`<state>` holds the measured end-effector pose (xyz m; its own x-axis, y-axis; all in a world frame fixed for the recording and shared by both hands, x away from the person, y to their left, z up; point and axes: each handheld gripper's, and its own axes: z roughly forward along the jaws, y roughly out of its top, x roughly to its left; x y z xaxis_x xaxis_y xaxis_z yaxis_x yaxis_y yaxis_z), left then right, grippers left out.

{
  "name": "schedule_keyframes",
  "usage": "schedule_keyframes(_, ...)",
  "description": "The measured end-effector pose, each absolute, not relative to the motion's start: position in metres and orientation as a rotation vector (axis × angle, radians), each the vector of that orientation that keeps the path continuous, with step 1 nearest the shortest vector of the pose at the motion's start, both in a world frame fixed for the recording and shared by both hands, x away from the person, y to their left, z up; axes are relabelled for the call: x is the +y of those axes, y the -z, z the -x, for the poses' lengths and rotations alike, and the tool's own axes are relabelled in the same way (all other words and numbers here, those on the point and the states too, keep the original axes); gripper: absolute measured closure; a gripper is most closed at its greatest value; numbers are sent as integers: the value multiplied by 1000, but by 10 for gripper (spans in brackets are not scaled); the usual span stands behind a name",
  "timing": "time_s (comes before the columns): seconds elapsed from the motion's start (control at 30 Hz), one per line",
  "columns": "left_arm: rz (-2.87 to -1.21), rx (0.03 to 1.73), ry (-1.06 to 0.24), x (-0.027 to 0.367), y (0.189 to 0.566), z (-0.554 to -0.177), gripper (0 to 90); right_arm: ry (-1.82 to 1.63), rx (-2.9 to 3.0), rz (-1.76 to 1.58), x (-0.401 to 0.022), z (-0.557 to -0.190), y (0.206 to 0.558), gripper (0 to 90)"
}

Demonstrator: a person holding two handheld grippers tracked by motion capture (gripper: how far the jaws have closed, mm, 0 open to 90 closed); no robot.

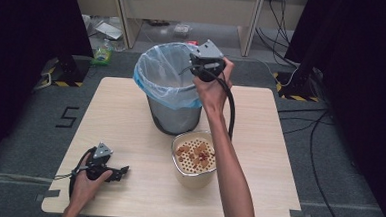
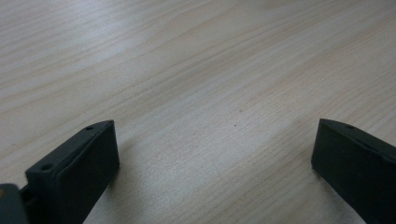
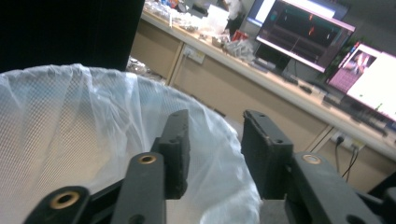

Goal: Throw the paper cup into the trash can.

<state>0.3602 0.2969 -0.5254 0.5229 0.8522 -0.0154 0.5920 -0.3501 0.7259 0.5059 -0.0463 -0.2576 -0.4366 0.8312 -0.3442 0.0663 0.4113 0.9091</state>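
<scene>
the right gripper (image 1: 195, 68) hangs over the rim of the lined waste bin (image 1: 173, 115) in the upper middle of the high view, jaws parted with nothing between them; in the right gripper view the gap between its black pads looks straight past the white bag liner (image 3: 70, 135). no scrap shows in the jaws there. the left gripper (image 1: 120, 172) rests low on the wooden table (image 1: 130, 120) at the lower left, jaws spread wide and empty over bare wood grain.

the work looks like clearing food scraps from the perforated strainer bowl (image 1: 193, 176), which sits at the lower middle of the high view, just in front of the bin and close to it, with the right forearm passing over its right edge. the brownish scraps (image 1: 194, 152) lie scattered on its holed insert. judged from their look, they are small, light, soft and probably damp, so they may crumble or stick to a pad; a gentle pinch across one piece from above seems best. the bowl itself looks stiff and light, best steadied at its rim. the thin liner is flimsy and would snag easily.
</scene>
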Motion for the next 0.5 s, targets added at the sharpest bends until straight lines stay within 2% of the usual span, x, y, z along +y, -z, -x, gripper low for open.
schedule_keyframes(0.33,-2072,1173,-484,297,525,-360,0,-1157,1834,-882,-104,-482,268,444)
schedule_keyframes(0.5,-2072,1173,-484,297,526,-360,0,-1183,1830,-929,-127,-473,272,421)
